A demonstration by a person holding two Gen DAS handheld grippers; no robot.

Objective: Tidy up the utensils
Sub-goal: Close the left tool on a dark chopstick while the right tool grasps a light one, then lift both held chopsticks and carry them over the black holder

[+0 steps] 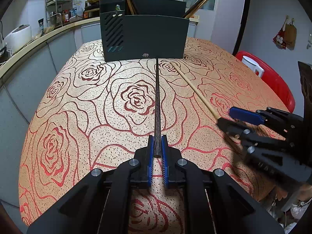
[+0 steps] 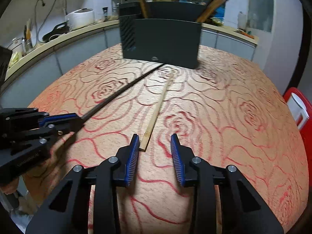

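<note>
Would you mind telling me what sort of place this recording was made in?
Most likely a home kitchen-dining area: a rice cooker on the counter, a rack of jars, and a rose-patterned tablecloth.

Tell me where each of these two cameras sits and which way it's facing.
Left wrist: on the left gripper, facing the dark holder across the table; its fingers clamp a dark chopstick.
Right wrist: on the right gripper, facing the same holder; its open fingers straddle a light chopstick.
Shared: holder, both chopsticks, rose tablecloth, and each other's gripper.
</note>
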